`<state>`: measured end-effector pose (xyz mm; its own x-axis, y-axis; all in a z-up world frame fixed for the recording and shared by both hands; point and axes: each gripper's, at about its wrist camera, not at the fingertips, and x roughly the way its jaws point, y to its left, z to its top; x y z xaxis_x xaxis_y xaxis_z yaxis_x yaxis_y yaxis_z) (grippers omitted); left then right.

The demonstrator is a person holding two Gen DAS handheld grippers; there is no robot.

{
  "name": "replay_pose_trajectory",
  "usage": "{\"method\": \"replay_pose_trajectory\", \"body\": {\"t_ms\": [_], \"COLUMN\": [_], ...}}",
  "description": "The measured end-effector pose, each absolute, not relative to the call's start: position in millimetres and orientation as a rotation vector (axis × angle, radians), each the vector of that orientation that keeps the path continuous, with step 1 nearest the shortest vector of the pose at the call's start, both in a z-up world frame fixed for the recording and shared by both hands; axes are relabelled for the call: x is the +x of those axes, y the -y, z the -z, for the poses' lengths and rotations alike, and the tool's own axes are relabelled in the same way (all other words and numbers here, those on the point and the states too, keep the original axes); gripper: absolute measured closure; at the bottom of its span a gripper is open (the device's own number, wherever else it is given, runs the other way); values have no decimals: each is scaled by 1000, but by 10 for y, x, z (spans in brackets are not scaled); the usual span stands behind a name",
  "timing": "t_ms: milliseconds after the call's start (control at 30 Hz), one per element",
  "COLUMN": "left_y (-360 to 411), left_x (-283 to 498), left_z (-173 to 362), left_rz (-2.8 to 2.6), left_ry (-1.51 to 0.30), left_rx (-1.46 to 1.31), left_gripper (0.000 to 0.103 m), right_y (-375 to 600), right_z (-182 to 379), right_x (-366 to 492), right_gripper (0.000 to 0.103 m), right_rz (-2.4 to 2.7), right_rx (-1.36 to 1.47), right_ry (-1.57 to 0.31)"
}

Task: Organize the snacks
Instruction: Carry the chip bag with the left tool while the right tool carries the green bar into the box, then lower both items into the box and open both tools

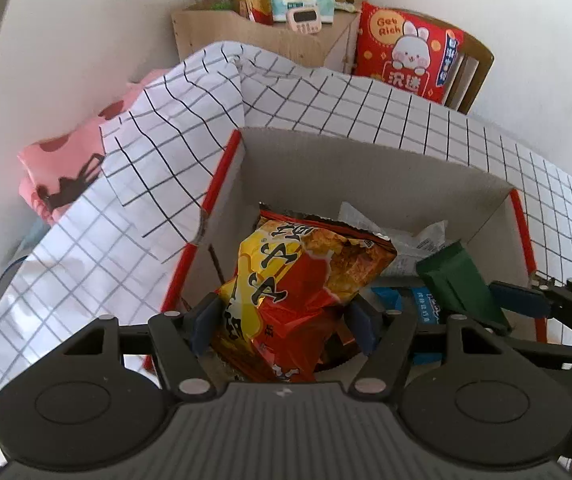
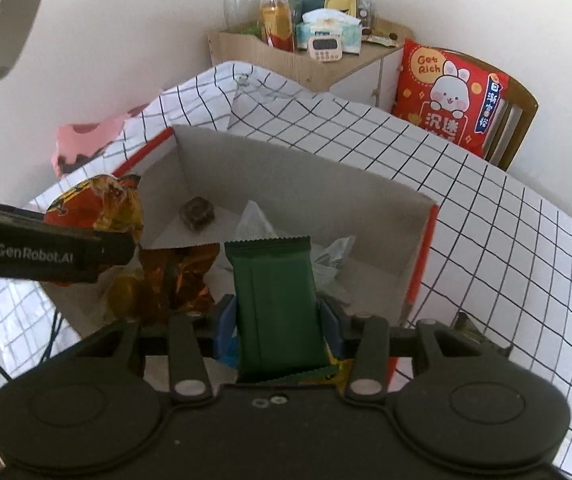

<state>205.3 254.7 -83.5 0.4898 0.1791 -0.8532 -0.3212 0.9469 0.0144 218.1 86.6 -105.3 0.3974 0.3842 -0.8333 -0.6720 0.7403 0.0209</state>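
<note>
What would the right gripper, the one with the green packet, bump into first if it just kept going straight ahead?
Probably the clear wrappers lying in the cardboard box, just beyond the green packet held by the right gripper; depth is hard to judge.

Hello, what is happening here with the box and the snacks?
A person is sorting snacks with two hand-held grippers over an open cardboard box. The left hand-held gripper is shut on a red and yellow snack bag. The right hand-held gripper is shut on a green packet. Both snacks are above the box, which already holds a few wrappers.
</note>
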Motion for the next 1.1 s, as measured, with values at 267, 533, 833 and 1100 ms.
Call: {"method": "replay_pose_trajectory", "body": {"t_ms": [267, 533, 833, 1100], "left_y": [-2490, -2464, -2456, -2425], "left_x": [2219, 2270, 2253, 2097], "left_z": [1074, 1201, 1201, 1060], "left_rz": [-301, -293, -294, -277], "left_ry": [-1077, -1109, -1107, -1055], "left_rx": [-126, -122, -130, -134], "left_gripper": [36, 36, 36, 35], "right_y": [-981, -1011, -997, -893], "right_z": [1291, 1399, 1433, 1267], "right_x": [2228, 2216, 2211, 2135], "right_gripper": [60, 59, 59, 47], "right_rz": [-701, -717, -725, -747], "right_rx": [-398, -418, -410, -363], "right_ry": [-985, -1009, -1026, -1009]}}
